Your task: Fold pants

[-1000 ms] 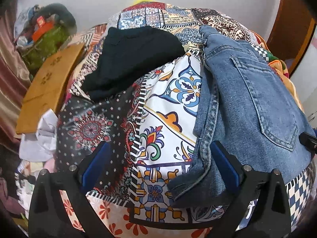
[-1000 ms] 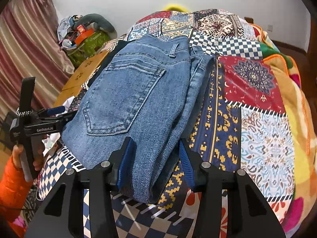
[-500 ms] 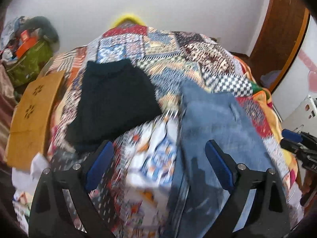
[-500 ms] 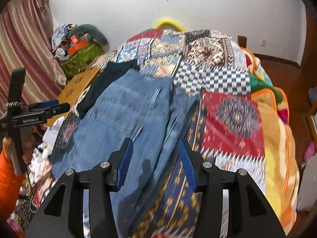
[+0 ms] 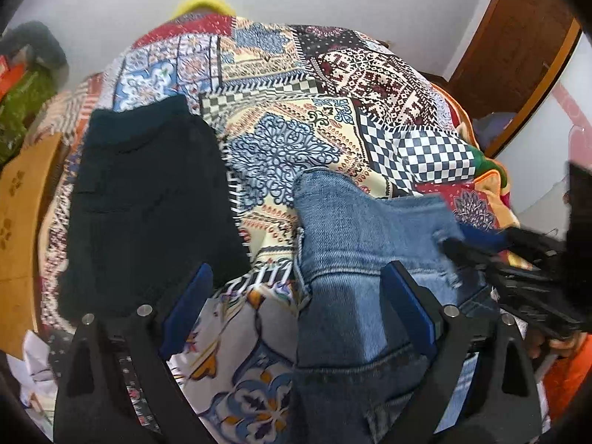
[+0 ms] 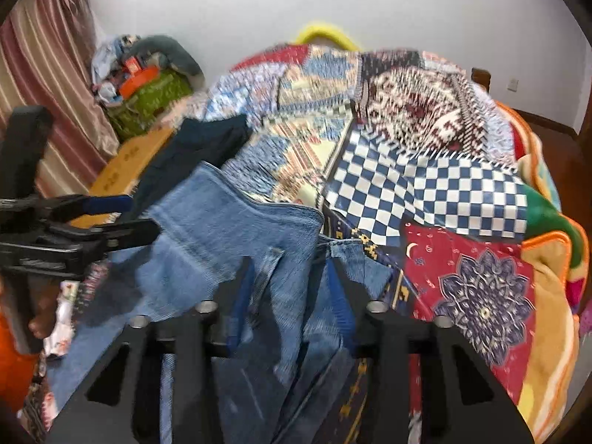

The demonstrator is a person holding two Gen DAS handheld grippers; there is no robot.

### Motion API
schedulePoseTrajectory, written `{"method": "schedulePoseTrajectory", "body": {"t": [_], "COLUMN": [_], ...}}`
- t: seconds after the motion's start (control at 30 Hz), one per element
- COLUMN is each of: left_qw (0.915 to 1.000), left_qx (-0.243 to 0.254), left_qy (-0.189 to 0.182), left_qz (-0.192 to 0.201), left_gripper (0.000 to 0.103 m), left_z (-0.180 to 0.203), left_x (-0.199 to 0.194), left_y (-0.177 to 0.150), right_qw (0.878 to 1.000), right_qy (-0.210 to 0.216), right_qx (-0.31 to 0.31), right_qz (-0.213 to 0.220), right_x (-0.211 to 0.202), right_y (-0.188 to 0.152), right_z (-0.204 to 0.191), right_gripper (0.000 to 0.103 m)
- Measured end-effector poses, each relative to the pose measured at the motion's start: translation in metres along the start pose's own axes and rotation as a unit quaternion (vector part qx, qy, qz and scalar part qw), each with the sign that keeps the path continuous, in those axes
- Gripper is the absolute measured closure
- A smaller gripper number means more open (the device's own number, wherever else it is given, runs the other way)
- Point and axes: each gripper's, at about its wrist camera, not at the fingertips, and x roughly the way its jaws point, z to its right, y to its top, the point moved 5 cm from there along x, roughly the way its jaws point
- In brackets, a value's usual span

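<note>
We see the jeans [image 5: 355, 244] lying on the bed [image 5: 288, 118], their long axis running from near to far, far edge toward the wall. Our right tool [image 6: 290, 296] is closing with bunched denim between its pads; whether they press it yet we cannot tell. Our left tool [image 5: 296, 307] gapes wide, the jeans' left edge between its pads, untouched. A folded black garment [image 5: 148, 203] lies left of the jeans.
</note>
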Motion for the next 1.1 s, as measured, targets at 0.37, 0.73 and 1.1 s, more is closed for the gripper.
{"method": "schedulePoseTrajectory", "body": {"t": [0.37, 0.73, 1.1], "left_qw": [0.9981, 0.9964, 0.9877], "left_qx": [0.057, 0.075, 0.103], "left_qy": [0.024, 0.038, 0.053], "left_qz": [0.004, 0.009, 0.104], "left_gripper": [0.009, 0.019, 0.019], "left_z": [0.013, 0.017, 0.044], "left_x": [0.018, 0.013, -0.086], "left_y": [0.006, 0.003, -0.013], "right_qw": [0.997, 0.999, 0.996], "right_qy": [-0.001, -0.038, -0.029], "right_qx": [-0.047, -0.033, -0.046], "right_qz": [0.065, -0.014, 0.072], "right_x": [-0.027, -0.007, -0.093], "right_y": [0.006, -0.006, 0.001], "right_z": [0.004, 0.012, -0.016], "right_gripper": [0.1, 0.098, 0.065]}}
